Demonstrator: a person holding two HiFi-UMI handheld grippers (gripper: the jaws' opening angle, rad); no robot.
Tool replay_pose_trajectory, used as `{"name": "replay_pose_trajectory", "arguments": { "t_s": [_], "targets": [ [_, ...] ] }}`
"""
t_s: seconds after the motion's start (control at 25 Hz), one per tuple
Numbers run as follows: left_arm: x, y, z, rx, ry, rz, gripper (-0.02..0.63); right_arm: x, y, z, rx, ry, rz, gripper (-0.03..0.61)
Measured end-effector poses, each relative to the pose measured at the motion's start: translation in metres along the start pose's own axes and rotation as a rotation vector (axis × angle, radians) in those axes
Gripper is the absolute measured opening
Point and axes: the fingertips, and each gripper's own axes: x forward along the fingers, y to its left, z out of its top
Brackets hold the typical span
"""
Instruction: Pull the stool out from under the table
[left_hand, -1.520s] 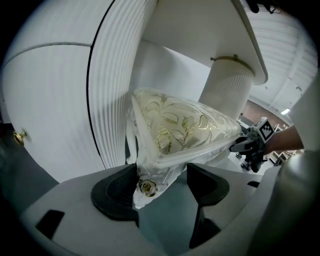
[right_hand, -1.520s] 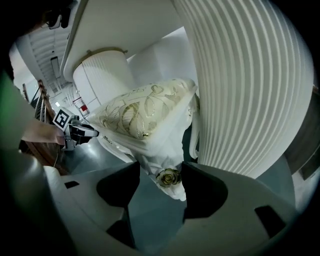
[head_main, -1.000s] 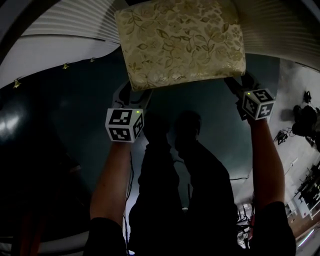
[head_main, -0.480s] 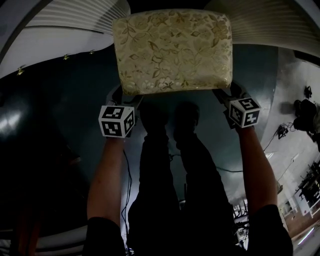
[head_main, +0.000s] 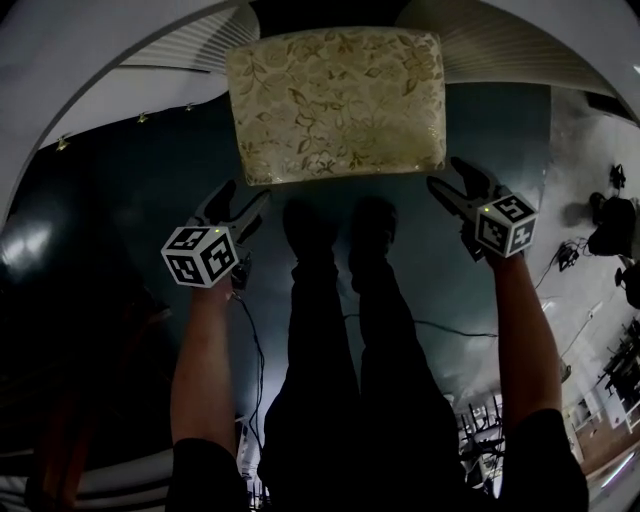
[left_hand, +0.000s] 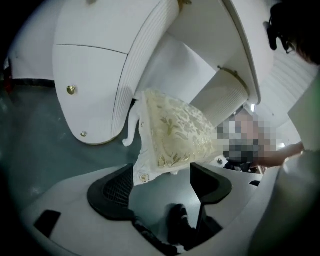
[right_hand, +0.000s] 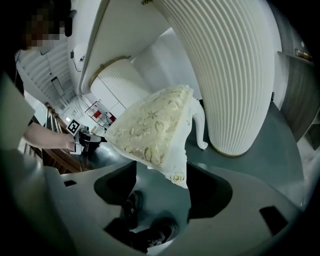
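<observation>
The stool (head_main: 335, 105) had a squarish padded seat in pale gold cloth with a leaf-and-flower pattern. The seat sat on a white frame with small gold ornaments at the corners, and a curved white leg (right_hand: 201, 127) showed beneath it. The stool stood upright on the dark floor (head_main: 130, 220) with its seat level, in the gap between the two ribbed white pedestals (right_hand: 235, 75) of the white table (head_main: 80, 70), its near edge out on the open floor.

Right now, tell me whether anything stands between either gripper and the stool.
Nothing visible does. The left gripper and right gripper hang just short of the stool's near corners, only floor between. Their jaws have just been opening, with nothing between them.
</observation>
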Motion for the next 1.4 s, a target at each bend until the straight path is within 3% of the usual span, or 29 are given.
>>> {"name": "replay_pose_trajectory", "arguments": {
  "t_s": [0.32,0.56,0.84,0.96,1.16,1.4],
  "targets": [
    [0.0,-0.011,0.035,-0.1,-0.093,-0.065,0.359,0.0,0.013,0.041,0.122,-0.09,0.069,0.279],
    [0.018,-0.018,0.041,-0.076,-0.034,-0.097,0.37,0.016,0.006,0.045,0.183,-0.067,0.072,0.29],
    [0.033,-0.016,0.049,-0.161,-0.033,-0.138,0.384,0.023,0.005,0.049,0.291,-0.04,0.147,0.299],
    [0.034,-0.016,0.049,-0.171,-0.018,-0.149,0.386,0.025,0.004,0.045,0.296,-0.02,0.171,0.299],
    [0.032,-0.014,0.047,-0.177,-0.019,-0.134,0.385,0.026,0.007,0.043,0.302,-0.031,0.14,0.299],
    [0.034,-0.016,0.046,-0.191,0.036,-0.113,0.385,0.027,0.005,0.043,0.322,0.011,0.158,0.299]
  ]
}}
